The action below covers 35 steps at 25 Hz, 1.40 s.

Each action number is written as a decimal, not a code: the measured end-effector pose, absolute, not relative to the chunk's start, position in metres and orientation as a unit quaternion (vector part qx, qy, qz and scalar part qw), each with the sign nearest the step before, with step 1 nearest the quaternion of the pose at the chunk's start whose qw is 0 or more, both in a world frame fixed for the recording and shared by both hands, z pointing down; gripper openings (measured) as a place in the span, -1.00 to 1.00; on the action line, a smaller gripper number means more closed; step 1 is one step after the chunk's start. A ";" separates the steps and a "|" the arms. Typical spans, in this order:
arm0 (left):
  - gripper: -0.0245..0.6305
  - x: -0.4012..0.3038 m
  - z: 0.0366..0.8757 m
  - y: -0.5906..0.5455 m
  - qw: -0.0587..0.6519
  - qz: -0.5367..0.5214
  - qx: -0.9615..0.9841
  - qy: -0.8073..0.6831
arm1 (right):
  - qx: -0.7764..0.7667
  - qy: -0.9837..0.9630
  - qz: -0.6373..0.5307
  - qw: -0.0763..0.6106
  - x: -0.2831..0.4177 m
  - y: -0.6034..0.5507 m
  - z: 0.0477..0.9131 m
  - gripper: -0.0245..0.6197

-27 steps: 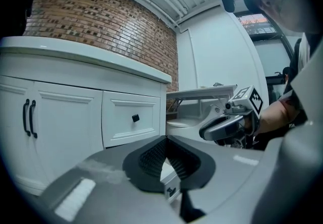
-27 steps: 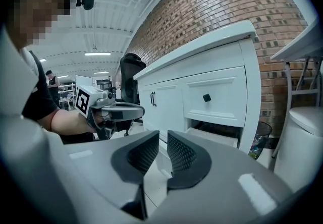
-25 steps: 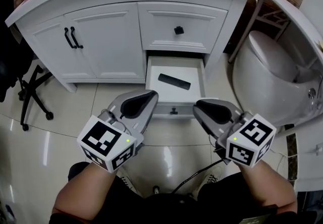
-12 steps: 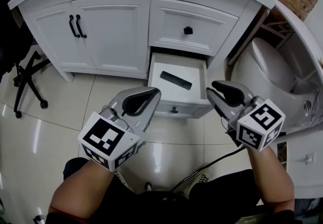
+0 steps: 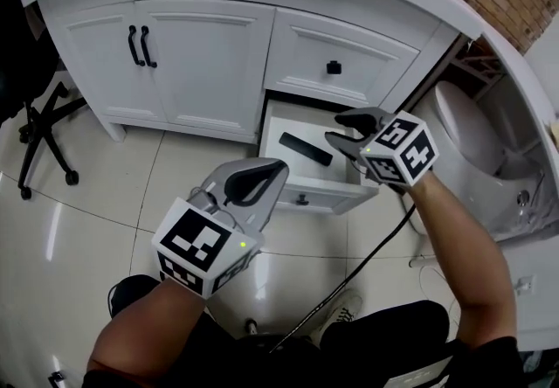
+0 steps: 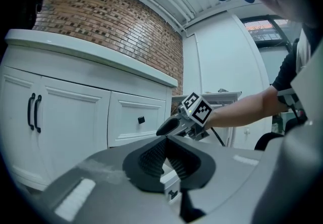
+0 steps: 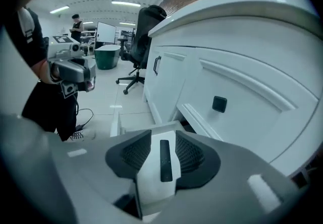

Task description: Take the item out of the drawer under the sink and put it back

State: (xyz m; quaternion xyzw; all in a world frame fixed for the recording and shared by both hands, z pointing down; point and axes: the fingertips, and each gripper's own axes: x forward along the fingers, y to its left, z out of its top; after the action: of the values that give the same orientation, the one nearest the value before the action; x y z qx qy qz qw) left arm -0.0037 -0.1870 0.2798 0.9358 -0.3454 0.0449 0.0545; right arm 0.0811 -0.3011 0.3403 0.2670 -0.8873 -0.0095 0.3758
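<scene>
Head view: black remote control [image 5: 305,148] lies flat and slantwise on the floor of the open drawer [image 5: 327,196], near the drawer's middle; slim, stiff bar, probably light; smooth plastic, so it may skid on the white bottom; best taken across its narrow width at mid-length, jaws straddling the long sides. Right gripper [image 5: 336,131] hangs over the drawer's right side, just beside the remote, not on it; left gripper [image 5: 279,168] waits in front of the drawer, apart from it.

Left gripper view: left gripper [image 6: 165,140] jaws closed together, ribbed pads meeting, nothing between them; drawer front shows below; right gripper [image 6: 169,126] seen above the drawer.

Right gripper view: right gripper [image 7: 162,136] jaws opening, standing well apart; remote control [image 7: 165,160] lined up lengthwise in the gap, lying in the drawer [image 7: 150,180] beneath; pads clear of it on both sides; nothing held. Judgement: gripper must go lower into the drawer before closing; the remote's low profile leaves little side to bite.
</scene>
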 end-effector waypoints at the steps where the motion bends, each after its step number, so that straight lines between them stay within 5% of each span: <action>1: -0.91 -0.005 0.277 -0.188 0.053 0.042 0.935 -0.348 | 0.258 -0.886 -0.007 0.386 0.077 -0.307 0.348 -0.48; 8: -0.91 -0.002 0.288 -0.190 0.061 0.047 0.936 -0.345 | 0.230 -0.854 0.037 0.465 0.074 -0.348 0.424 -0.48; 35: -0.91 -0.003 0.283 -0.189 0.080 0.030 0.937 -0.340 | 0.176 -0.822 0.137 0.524 0.066 -0.368 0.535 -0.38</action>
State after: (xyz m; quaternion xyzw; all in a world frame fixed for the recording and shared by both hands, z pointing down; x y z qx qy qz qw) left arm -0.0030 -0.1887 0.2834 0.9367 -0.3396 0.0295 0.0797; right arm 0.0657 -0.3682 0.5353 0.1762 -0.8217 0.1370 0.5245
